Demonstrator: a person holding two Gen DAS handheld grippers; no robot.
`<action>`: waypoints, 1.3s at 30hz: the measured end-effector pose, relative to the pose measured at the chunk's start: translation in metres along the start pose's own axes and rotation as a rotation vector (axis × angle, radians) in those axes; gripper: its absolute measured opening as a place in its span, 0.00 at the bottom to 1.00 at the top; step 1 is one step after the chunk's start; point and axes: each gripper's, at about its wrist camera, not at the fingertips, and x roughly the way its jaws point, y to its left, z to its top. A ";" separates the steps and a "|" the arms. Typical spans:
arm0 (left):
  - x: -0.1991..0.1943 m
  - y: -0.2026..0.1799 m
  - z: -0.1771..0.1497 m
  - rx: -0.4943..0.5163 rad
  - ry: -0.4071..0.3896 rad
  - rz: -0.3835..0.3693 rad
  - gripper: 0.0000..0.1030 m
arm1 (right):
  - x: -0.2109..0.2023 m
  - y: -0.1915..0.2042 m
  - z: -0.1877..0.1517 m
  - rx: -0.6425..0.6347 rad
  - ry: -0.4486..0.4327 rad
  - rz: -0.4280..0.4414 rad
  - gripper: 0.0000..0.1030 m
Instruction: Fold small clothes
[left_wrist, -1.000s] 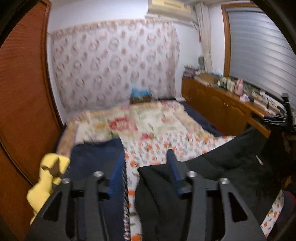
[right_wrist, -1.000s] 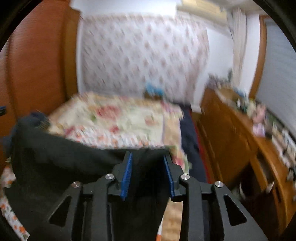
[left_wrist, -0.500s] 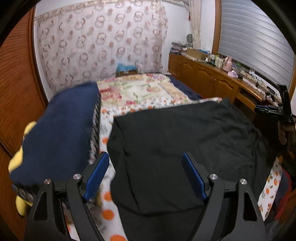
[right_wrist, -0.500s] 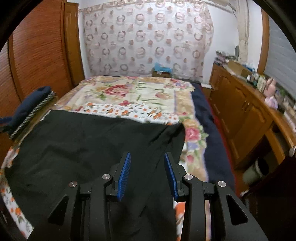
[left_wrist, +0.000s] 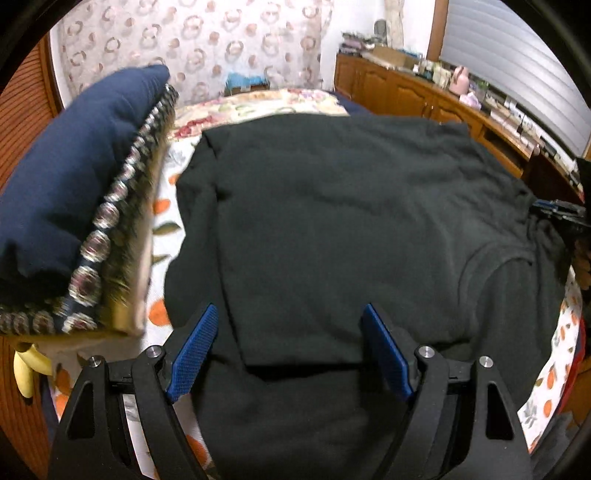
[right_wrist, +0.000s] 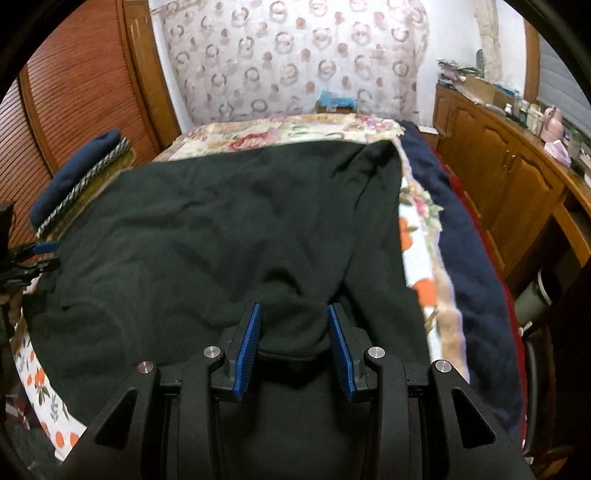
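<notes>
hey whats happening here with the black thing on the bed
A person with a handheld gripper in each hand is folding a black garment spread on the flowery bedspread. The left gripper is wide open over its near edge, gripping nothing. The right gripper is open too, with a bunched bit of fabric between its fingers. A folded navy pile sits to the left.

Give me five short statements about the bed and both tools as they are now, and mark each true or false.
1. The black garment lies spread on the bed. True.
2. The left tool is clamped shut on cloth. False: its blue pads stand wide apart over the garment.
3. A navy folded item sits at the garment's left. True.
4. The bedspread is plain white. False: it has a flower and orange print.
5. Black fabric bunches between the right tool pads. True.
</notes>
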 end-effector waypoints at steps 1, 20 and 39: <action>-0.001 -0.003 -0.002 0.018 -0.013 0.017 0.79 | -0.001 0.000 0.003 -0.008 0.002 -0.012 0.38; 0.005 -0.003 -0.005 0.010 -0.022 0.027 1.00 | 0.016 0.005 0.001 -0.043 -0.020 -0.089 0.46; -0.011 -0.002 -0.016 0.011 -0.043 0.011 0.92 | 0.016 0.005 -0.004 -0.050 -0.016 -0.082 0.51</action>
